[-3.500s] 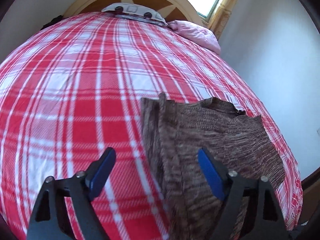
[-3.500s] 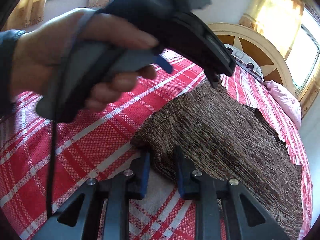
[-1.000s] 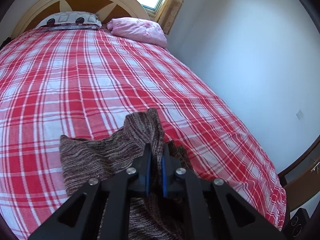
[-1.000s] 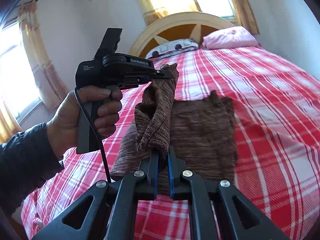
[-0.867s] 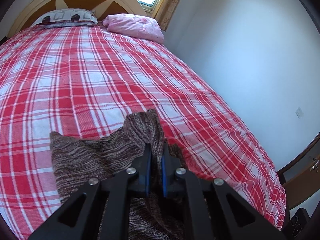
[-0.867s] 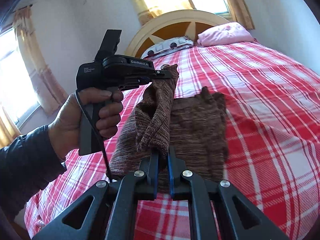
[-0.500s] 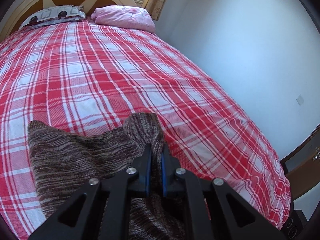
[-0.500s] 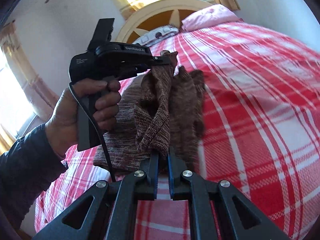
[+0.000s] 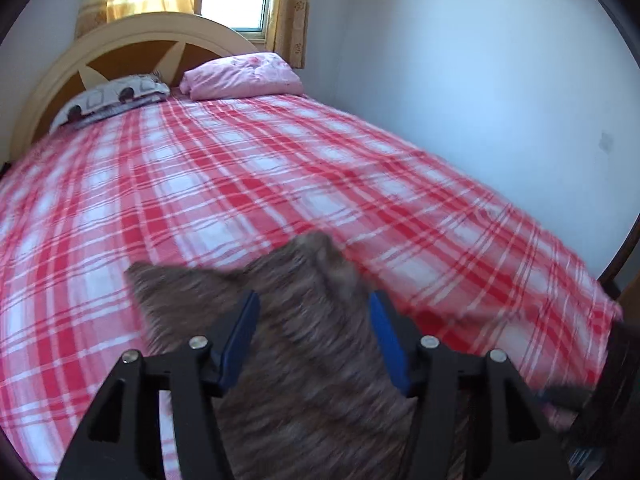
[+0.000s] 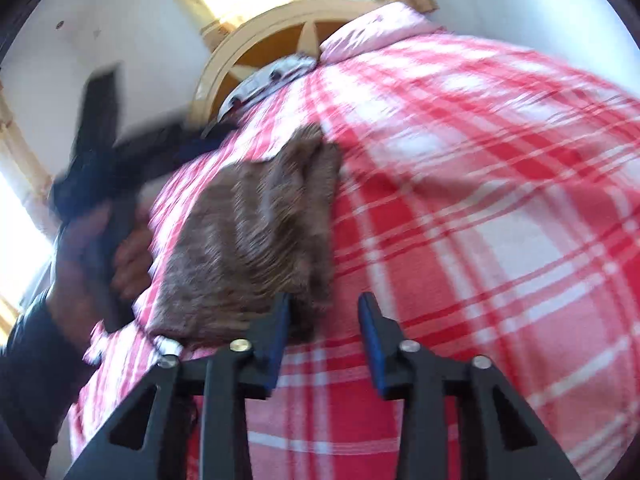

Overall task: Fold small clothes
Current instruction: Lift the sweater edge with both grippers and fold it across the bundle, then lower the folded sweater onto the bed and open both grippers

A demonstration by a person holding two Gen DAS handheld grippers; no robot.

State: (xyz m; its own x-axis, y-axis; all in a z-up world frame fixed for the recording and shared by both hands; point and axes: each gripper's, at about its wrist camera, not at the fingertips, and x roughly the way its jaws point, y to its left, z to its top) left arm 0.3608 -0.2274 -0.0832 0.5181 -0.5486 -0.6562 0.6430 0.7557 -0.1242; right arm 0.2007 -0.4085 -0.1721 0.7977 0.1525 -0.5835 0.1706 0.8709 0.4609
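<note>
- Step in hand, as I judge it: a fold of the brown marled knit garment has just been laid down; both tools are let go of it.
- Left two-finger gripper with blue pads: jaws spread wide, nothing held. The knit lies under and between the fingers on the red-and-white plaid bedsheet; contact cannot be told through the blur.
- Right two-finger gripper with blue pads: jaws wide apart, empty. Garment lies ahead and to the left, its near edge just beside the left finger; bare plaid sheet lies between the pads.
- Garment sits as a compact, roughly rectangular layered pile toward the foot of the bed, well apart from the pink pillow.
- Both views motion-blurred; edge alignment not readable.
- Next move likely calls for checking the stack, then pinching an edge for another fold or smoothing.
</note>
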